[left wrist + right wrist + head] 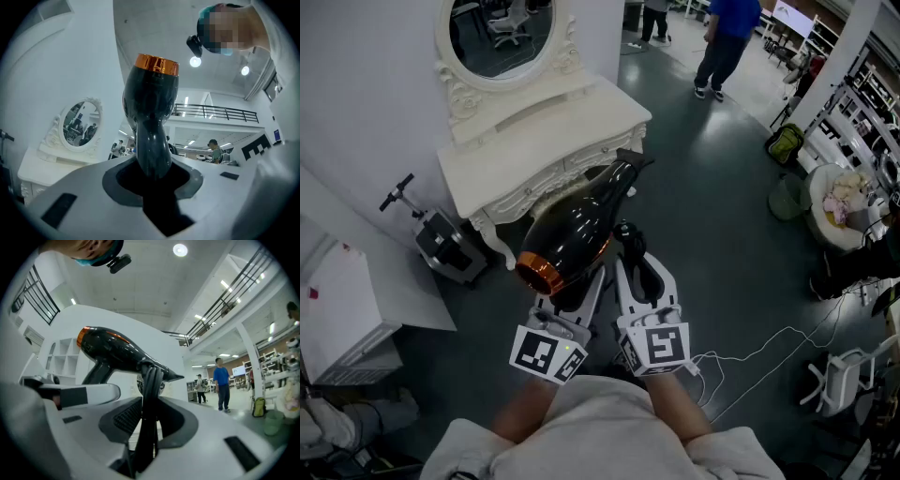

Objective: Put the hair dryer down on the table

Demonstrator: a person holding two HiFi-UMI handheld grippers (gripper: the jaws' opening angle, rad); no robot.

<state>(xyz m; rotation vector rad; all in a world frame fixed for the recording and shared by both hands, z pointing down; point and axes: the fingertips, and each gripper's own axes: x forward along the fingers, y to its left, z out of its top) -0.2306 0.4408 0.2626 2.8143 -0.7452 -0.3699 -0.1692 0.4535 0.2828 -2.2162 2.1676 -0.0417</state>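
1. The left claw clamps the hair dryer by its handle, body above the claw; the right claw pinches the bundled cord alongside.
2. The table lies ahead of both claws: releasing early would likely drop it onto the floor.

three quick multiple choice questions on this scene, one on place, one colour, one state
1. Where is the hair dryer? A held up in front of the table; B lying on the table; C in a drawer.
2. Its end ring is: A blue; B copper-orange; C green.
3. The left hand-held gripper is: A open; B shut on a comb; C shut on the dryer's handle.
Answers: A, it hangs short of the table; B, the ring gleams copper; C, its jaws clamp the handle.
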